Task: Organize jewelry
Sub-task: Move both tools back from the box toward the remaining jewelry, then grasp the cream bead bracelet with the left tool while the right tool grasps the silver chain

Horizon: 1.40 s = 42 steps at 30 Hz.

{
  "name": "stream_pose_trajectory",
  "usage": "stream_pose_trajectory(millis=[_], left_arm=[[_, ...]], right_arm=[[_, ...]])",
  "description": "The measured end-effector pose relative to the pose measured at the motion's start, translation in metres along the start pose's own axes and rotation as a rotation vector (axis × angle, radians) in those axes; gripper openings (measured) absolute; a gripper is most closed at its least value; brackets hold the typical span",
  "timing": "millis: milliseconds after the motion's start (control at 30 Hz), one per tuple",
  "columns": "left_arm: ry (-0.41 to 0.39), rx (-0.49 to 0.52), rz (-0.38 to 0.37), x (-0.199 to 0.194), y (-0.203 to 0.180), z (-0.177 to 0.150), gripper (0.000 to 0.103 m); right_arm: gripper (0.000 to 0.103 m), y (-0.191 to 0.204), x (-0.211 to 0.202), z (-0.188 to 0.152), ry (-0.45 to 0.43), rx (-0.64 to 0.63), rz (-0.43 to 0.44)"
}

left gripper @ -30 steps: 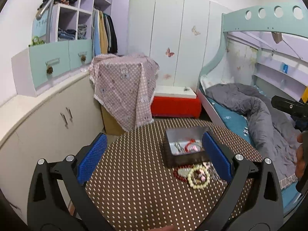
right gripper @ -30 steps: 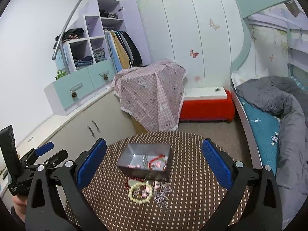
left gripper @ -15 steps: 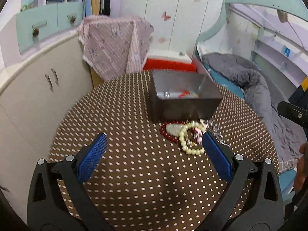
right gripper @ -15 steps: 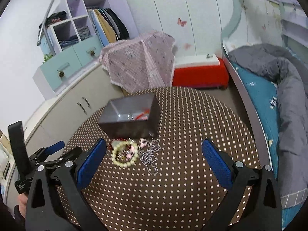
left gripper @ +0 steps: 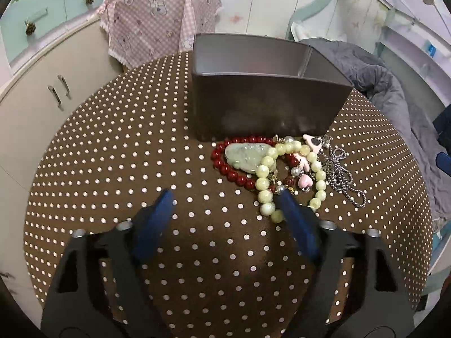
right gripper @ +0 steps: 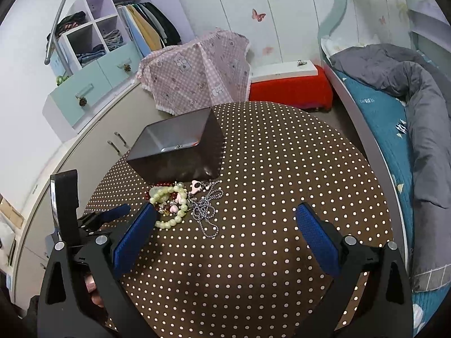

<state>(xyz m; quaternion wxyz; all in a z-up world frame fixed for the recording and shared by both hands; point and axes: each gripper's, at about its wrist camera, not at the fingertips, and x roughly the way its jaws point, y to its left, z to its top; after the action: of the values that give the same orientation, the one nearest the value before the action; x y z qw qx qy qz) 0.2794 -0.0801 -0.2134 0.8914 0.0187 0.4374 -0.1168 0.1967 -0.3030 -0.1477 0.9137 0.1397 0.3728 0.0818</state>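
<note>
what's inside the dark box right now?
Partly visible only. In the right wrist view the box shows a grey inner floor with a small metallic piece and a red sliver at the near wall. In the left wrist view its front wall hides the contents.

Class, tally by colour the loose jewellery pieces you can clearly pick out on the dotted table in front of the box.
Red bead bracelet: 1
Pale green bead bracelet: 1
Pale green pendant: 1
Silver chain: 1
Pink heart charm: 1
Total: 5; the tangle hides smaller pieces.
</note>
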Motion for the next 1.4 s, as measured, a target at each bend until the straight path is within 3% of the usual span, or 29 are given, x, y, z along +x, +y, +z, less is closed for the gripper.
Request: stream_pose_trajectory(millis=[67,100,367,400,433,467,700,833,933,1033,1067,1133,1233,1400], left_arm=[[-0.007,-0.001,-0.022,-0.003,0.001,-0.001,0.043],[-0.002,-0.008,-0.045,-0.006,0.003,-0.002,0.037],[-0.008,0.039,-0.036,-0.006,0.002,-0.004,0.034],[-0.011,0.043,-0.039,-0.004,0.001,-0.003,0.031],[-0.013,0.045,-0.048,-0.004,0.002,-0.002,0.017],[-0.011,0.043,-0.061,-0.006,0.003,-0.004,0.011],[-0.046,0.028,-0.054,-0.026,0.022,-0.016,0.01],[-0.047,0.002,-0.04,-0.031,0.034,-0.023,0.01],[-0.04,-0.011,-0.027,-0.029,0.04,-0.026,0.01],[-0.032,-0.016,-0.022,-0.027,0.043,-0.027,0.01],[-0.03,-0.015,-0.02,-0.026,0.043,-0.027,0.01],[-0.026,-0.007,-0.014,-0.025,0.042,-0.026,0.011],[-0.025,0.003,-0.017,-0.022,0.043,-0.025,0.011],[-0.026,-0.011,-0.085,-0.023,0.046,-0.022,0.01]], right_arm=[[0.096,-0.002,0.0,-0.001,0.004,-0.001,-0.003],[0.096,-0.004,0.001,-0.001,0.006,0.0,-0.005],[0.096,-0.007,0.011,-0.004,0.031,-0.003,-0.015],[0.096,-0.006,0.014,-0.005,0.034,-0.011,-0.015],[0.096,-0.004,0.016,-0.005,0.038,-0.023,-0.019],[0.096,-0.002,0.019,-0.006,0.044,-0.036,-0.027],[0.091,0.016,0.052,-0.01,0.099,-0.139,-0.032],[0.07,0.033,0.078,-0.007,0.136,-0.22,-0.044],[0.062,0.044,0.098,-0.006,0.161,-0.279,-0.05],[0.048,0.055,0.116,-0.008,0.175,-0.346,-0.076],[0.032,0.058,0.116,-0.009,0.169,-0.365,-0.078],[0.015,0.061,0.114,-0.01,0.177,-0.369,-0.064],[0.013,0.059,0.106,-0.014,0.173,-0.352,-0.05],[0.013,0.051,0.073,-0.009,0.111,-0.284,-0.002]])
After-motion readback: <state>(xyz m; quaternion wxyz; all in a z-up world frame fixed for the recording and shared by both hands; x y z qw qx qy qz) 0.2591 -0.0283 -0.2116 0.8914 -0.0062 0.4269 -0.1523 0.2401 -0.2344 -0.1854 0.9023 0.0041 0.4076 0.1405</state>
